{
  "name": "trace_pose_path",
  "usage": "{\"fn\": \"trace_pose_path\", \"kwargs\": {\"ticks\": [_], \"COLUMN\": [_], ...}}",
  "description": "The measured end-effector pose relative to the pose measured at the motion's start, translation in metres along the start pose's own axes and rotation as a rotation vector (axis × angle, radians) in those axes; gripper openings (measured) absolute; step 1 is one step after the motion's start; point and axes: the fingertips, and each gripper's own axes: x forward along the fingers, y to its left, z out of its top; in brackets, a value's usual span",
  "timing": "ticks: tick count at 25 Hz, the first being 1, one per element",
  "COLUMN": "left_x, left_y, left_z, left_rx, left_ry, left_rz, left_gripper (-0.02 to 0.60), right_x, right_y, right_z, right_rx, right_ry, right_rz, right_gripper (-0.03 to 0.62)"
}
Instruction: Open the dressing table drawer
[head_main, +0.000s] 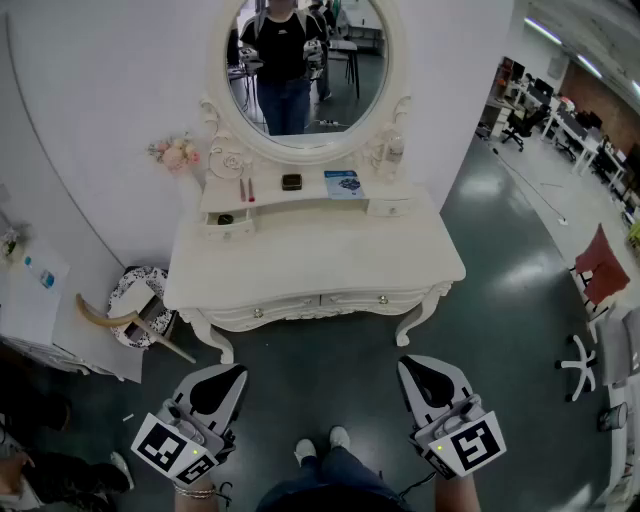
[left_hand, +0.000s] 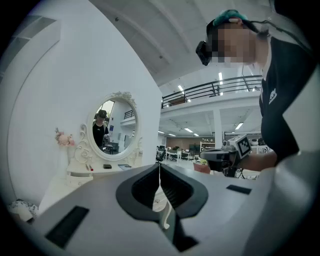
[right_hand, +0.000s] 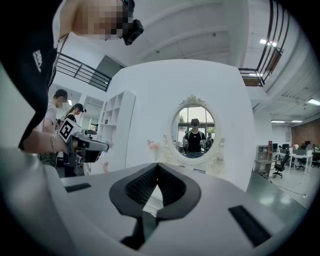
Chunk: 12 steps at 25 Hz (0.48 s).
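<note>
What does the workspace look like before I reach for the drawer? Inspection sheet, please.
Surface: dressing table top bare.
Job's things: left drawer and right drawer both closed.
Clutter: red sticks, dark box, blue booklet on the shelf under the mirror.
Grippers: left gripper and right gripper shut, empty, apart from the table.
Cables: thin line on the floor at right, perhaps a cable.
Surroundings: round patterned item left of the table; office chairs at right.
</note>
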Motion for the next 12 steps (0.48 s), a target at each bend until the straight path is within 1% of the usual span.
{"fn": "trace_pose_path", "kwargs": {"ticks": [6, 12], "left_x": [0.006, 0.03], "left_y": [-0.009, -0.02], "left_z": [0.003, 0.01], "left_rx": [0.002, 0.008], "left_ry": [0.009, -0.005], "left_rz": [0.014, 0.007], "left_gripper": [0.018, 0.018], "right_x": [-0.009, -0.018], "right_y": [-0.016, -0.042], "right_z": [0.004, 0.011], "right_rx": [-0.015, -0.023], "right_ry": [0.006, -0.012], "right_rz": [-0.011, -0.022], "right_gripper": [0.017, 0.017]}}
